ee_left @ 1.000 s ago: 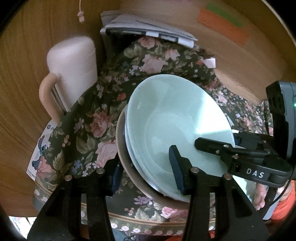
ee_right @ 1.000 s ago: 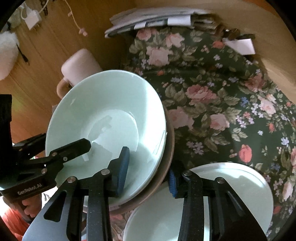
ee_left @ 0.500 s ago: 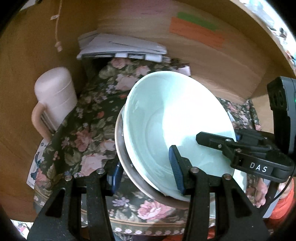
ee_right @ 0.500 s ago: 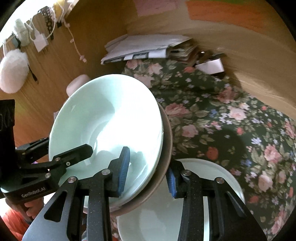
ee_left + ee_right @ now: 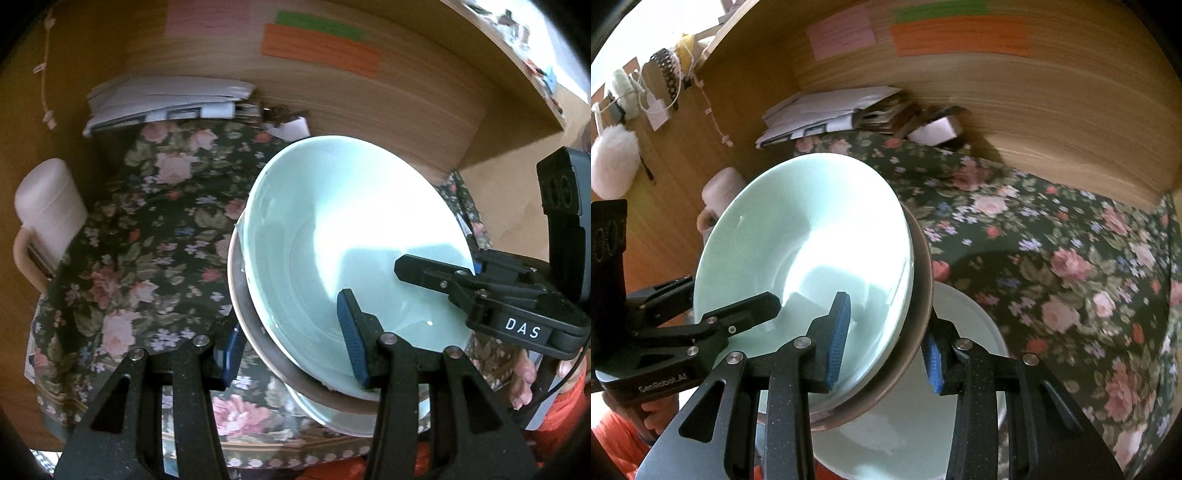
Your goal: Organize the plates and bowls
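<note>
Lettering "DAS" marks the right tongs, "GenRobot.AI" the left tongs. Both clamp a tilted stack, pale green bowls in a brown one, above the desk's near edge.

The pale green bowl is viewed closely from opposite sides; the floral tablecloth is shared.

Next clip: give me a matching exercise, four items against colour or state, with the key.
Items
1. top bowl
2. outer dish under it
3. mug
4. left gripper

Descriptions
A. brown rim
B. pale pink, with a handle
C. pale green, tilted and off the cloth
D. jaws clamped across the stack's edge

Pairs: 1-C, 2-A, 3-B, 4-D
</note>
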